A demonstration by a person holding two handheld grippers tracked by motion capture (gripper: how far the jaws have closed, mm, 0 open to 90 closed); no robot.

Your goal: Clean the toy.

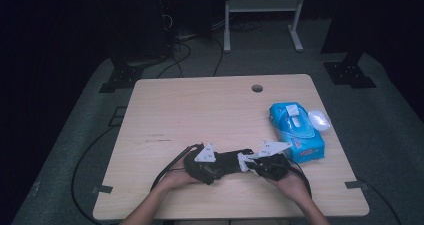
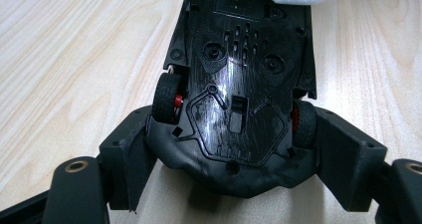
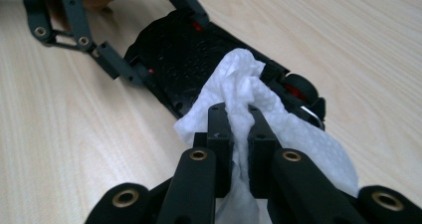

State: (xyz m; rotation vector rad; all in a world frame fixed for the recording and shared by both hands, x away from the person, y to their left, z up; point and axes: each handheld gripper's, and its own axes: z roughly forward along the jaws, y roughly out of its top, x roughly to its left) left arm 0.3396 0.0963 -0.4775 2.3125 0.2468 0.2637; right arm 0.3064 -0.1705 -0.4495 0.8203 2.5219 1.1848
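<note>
The left gripper (image 2: 234,149) is clamping a glossy black plastic toy car (image 2: 239,84), flipped belly-up near the table's (image 1: 200,105) front edge, its ribbed rubber wheels squeezed between the jaws. The right gripper (image 3: 240,119) is pinching a crumpled, soft white wipe (image 3: 239,79) against the car's underside.

A toy car (image 2: 239,99) lies upside down on the worktop (image 1: 200,110) between both tongs; a wet wipe (image 3: 249,99) rests on it; a wipes pack (image 1: 296,130) sits beyond the right tongs (image 3: 240,114).
</note>
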